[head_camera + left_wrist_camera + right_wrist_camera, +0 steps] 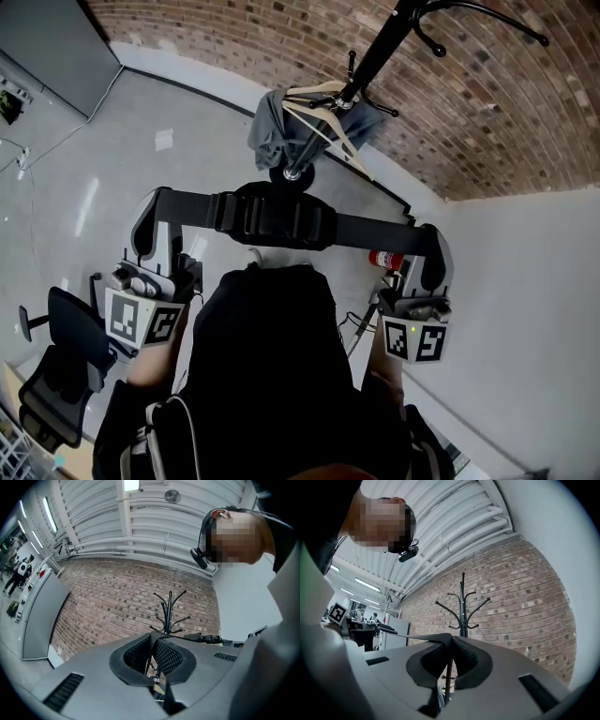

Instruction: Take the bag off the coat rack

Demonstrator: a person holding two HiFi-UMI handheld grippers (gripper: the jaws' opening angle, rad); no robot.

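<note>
A black bag (267, 366) hangs in front of me from its black strap (272, 217), which runs level between both grippers with a padded part in the middle. My left gripper (155, 211) is shut on the strap's left end and my right gripper (433, 246) on its right end. In the left gripper view the jaws (157, 641) are pressed together on the strap (206, 639), which leads off to the right. In the right gripper view the gripper (451, 644) pinches the strap (408, 637), which leads off left. The black coat rack (375, 56) (169, 613) (462, 606) stands ahead, apart from the bag.
A grey garment (272, 127) and wooden hangers (328, 117) hang low on the rack. Behind it is a brick wall (281, 37), and a white wall (525, 309) is to the right. A red fire extinguisher (384, 258) sits on the floor, and a black office chair (56, 366) at lower left.
</note>
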